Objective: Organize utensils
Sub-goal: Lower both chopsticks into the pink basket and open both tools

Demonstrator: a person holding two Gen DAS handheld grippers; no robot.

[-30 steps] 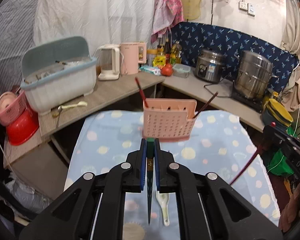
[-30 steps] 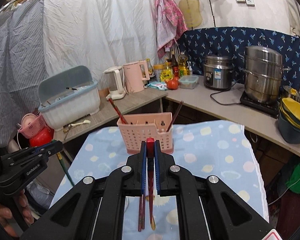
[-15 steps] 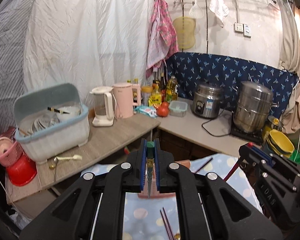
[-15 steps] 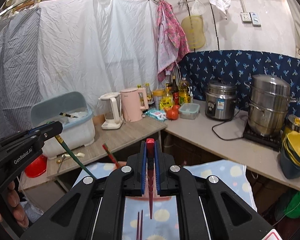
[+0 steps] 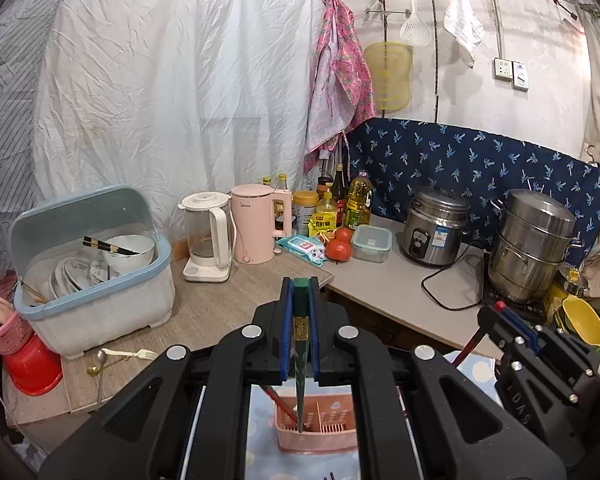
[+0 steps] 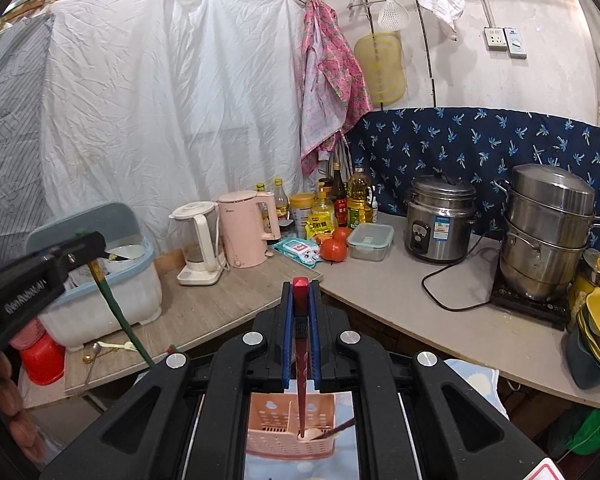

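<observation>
My left gripper (image 5: pixel 300 292) is shut on a dark green chopstick (image 5: pixel 300 364) that hangs down with its tip inside the left compartment of the pink utensil basket (image 5: pixel 320 436). A red chopstick (image 5: pixel 278 398) leans in that basket. My right gripper (image 6: pixel 300 292) is shut on a dark red chopstick (image 6: pixel 301 368) whose tip reaches into the basket (image 6: pixel 284 436) beside a pale spoon (image 6: pixel 312 434). The left gripper also shows in the right wrist view (image 6: pixel 85 245), the right one in the left wrist view (image 5: pixel 500 312).
The basket stands on a blue dotted cloth (image 5: pixel 476 368). Behind is a counter (image 5: pixel 220 300) with a dish rack (image 5: pixel 88 272), two kettles (image 5: pixel 236 232), bottles, tomatoes, a rice cooker (image 5: pixel 436 228) and a steamer pot (image 5: pixel 532 236). A spoon and fork (image 5: pixel 116 356) lie on the counter.
Both grippers have risen and tilted upright with their chopsticks. The basket has dropped to the bottom of both views, and both chopstick tips now reach into it.
</observation>
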